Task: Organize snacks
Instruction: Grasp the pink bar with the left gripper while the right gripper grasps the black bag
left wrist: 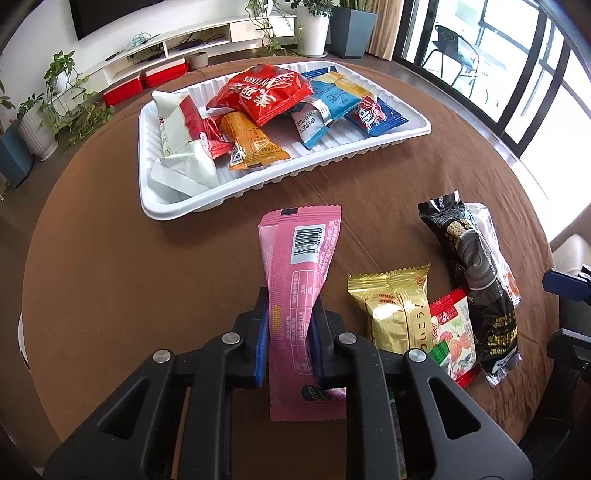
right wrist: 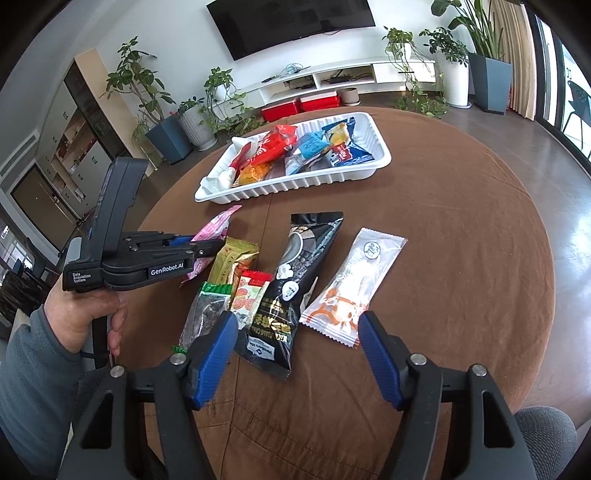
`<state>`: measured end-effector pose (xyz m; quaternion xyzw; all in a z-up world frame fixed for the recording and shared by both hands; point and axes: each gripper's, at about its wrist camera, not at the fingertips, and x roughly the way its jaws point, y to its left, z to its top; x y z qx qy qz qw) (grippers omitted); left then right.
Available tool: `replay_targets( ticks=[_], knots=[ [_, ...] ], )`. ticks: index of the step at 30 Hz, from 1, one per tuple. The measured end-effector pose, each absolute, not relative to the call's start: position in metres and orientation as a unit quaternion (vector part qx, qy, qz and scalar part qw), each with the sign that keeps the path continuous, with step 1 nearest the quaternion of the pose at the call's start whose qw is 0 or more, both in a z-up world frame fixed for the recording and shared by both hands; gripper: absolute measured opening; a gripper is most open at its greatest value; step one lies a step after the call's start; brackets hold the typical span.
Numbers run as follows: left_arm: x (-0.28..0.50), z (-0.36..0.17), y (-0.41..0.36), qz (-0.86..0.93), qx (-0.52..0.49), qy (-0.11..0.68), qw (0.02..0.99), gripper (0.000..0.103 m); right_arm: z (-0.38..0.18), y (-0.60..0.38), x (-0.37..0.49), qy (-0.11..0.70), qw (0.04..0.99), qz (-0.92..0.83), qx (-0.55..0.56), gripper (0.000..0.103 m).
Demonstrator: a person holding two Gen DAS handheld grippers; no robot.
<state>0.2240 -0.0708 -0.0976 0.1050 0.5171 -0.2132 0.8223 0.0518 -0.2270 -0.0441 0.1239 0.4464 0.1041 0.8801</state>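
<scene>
You are working over a round brown tabletop (right wrist: 424,229) in a living room, with a wall television (right wrist: 295,26) and potted plants (right wrist: 140,85) beyond its far edge. A white ribbed tray (left wrist: 159,206) sits toward the far edge and already holds a heap of wrapped snacks, too overlapped to count surely. The right half of the tabletop and the strip between the tray and the loose packets lie bare. Your left gripper (left wrist: 288,332) has its blue pads pressed on one pink packet (left wrist: 299,258), pinched near its lower half and standing up from the jaws. Beside it near the front edge lie five loose packets: one gold (right wrist: 231,260), one red-and-white (right wrist: 251,291), one green-topped clear one (right wrist: 208,310), one long black one (right wrist: 295,280) and one clear white one with orange print (right wrist: 351,280). Your right gripper (right wrist: 299,354) hangs with jaws apart and nothing between the pads, above the near ends of the black and clear white packets.
</scene>
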Motion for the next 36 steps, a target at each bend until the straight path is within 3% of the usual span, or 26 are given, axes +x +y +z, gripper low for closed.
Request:
replay_targets(
  ticks=[20, 36],
  knots=[
    [0.161, -0.083, -0.026, -0.208, 0.019, 0.492, 0.845, 0.016, -0.064, -0.204, 0.101, 0.513, 0.845, 0.111, 0.101, 0.037],
    [0.156, -0.09, -0.023, -0.212, -0.001, 0.496, 0.842, 0.016, -0.078, -0.196, 0.116, 0.542, 0.835, 0.089, 0.032, 0.035]
  ],
)
